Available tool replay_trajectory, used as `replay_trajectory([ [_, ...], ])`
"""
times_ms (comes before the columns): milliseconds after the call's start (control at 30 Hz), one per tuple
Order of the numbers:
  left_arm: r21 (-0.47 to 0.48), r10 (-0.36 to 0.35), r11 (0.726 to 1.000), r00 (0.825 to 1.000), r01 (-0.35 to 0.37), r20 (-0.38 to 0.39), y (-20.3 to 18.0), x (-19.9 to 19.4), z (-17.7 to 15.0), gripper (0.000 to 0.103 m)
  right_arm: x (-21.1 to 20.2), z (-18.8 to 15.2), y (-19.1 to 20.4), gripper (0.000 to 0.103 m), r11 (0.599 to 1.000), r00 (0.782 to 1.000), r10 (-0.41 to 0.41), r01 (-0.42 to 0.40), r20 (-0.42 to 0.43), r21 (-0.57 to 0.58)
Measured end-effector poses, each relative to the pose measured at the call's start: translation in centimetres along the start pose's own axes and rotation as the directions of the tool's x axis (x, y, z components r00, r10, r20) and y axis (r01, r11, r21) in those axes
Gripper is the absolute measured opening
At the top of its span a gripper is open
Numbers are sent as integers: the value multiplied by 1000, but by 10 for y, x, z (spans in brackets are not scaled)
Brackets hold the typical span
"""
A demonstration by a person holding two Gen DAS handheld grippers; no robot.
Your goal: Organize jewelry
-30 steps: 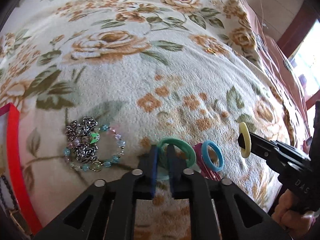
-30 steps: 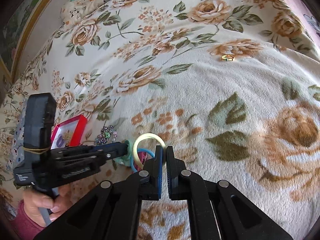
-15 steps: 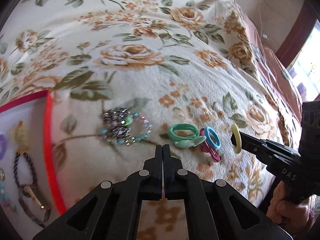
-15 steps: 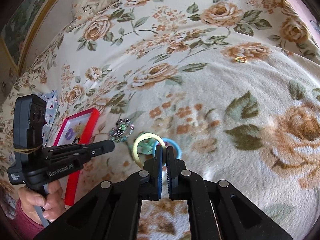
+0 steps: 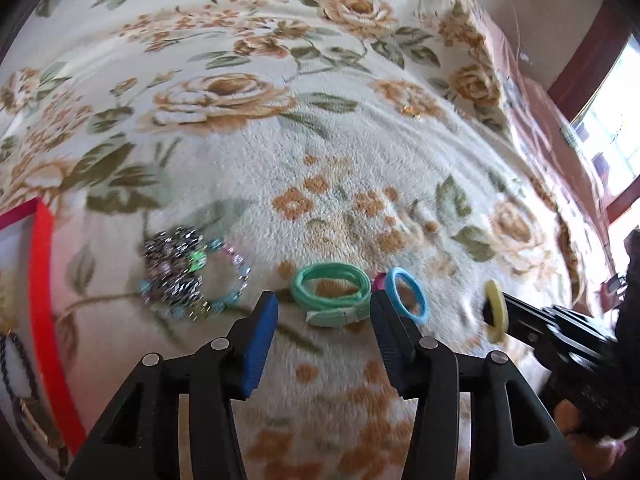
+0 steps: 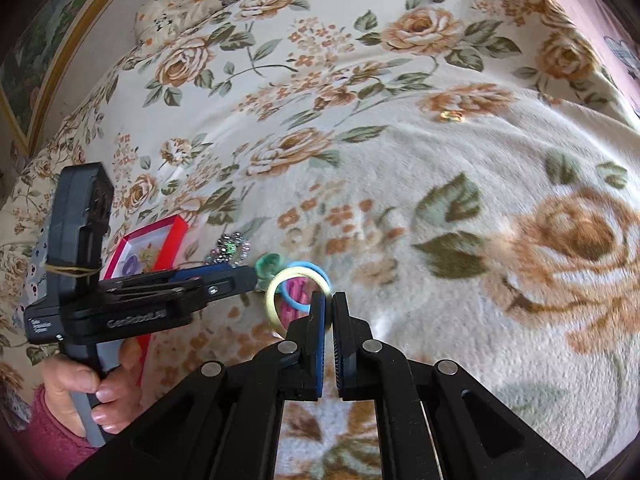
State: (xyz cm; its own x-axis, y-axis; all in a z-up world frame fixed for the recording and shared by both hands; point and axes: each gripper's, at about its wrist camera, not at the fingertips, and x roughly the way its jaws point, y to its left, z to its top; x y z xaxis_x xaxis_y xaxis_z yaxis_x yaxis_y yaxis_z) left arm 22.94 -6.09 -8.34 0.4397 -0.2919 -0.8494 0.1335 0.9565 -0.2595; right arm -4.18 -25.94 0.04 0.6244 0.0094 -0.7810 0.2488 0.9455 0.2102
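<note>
Bed covered by a cream fleece blanket [image 5: 328,168] printed with tan roses and green leaves. Bright window [image 5: 612,136] at far right, dark red-brown frame [image 5: 580,52], plain beige wall [image 5: 532,4] beside it. Gold-framed picture [image 6: 36,52] on the opposite wall. Daylight, diffuse.

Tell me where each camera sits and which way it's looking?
Left wrist: sits on the left hand-held gripper, open, facing the green ring and blue ring on the floral blanket; shows its own fingers.
Right wrist: sits on the right hand-held gripper, shut on the yellow ring, facing left across the blanket; shows the person's left hand.
Both see: rings, beaded bracelet, red tray, each other's gripper.
</note>
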Motion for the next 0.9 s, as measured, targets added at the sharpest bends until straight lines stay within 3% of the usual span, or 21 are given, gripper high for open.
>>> replay_trajectory([
  [100,19,7,1000,1000,-7,-14,-4,14,3,28,1,-1,-5,3,1000,1000,2,-2,-5,13],
  [333,41,1,999,1000,-1,14,-5,2,-2,0,0,0,-3,3,1000,1000,10,-10,2,9],
  [633,-10,-22,1000,998,23,63,15,-37,-21,0,2,-1,17,3,999,999,39,-39,-4,-25],
  [767,19,-58,998,996,57,61,14,-39,-18,1,0,-3,19,3,999,999,40,-40,-2,-25],
  [867,117,-54,992,998,49,36,2,-32,-12,18,-3,-4,13,3,999,999,35,-35,0,-8],
  [900,153,-34,988,999,30,27,-2,-28,-11,32,-4,-4,10,3,999,999,34,-34,1,0],
])
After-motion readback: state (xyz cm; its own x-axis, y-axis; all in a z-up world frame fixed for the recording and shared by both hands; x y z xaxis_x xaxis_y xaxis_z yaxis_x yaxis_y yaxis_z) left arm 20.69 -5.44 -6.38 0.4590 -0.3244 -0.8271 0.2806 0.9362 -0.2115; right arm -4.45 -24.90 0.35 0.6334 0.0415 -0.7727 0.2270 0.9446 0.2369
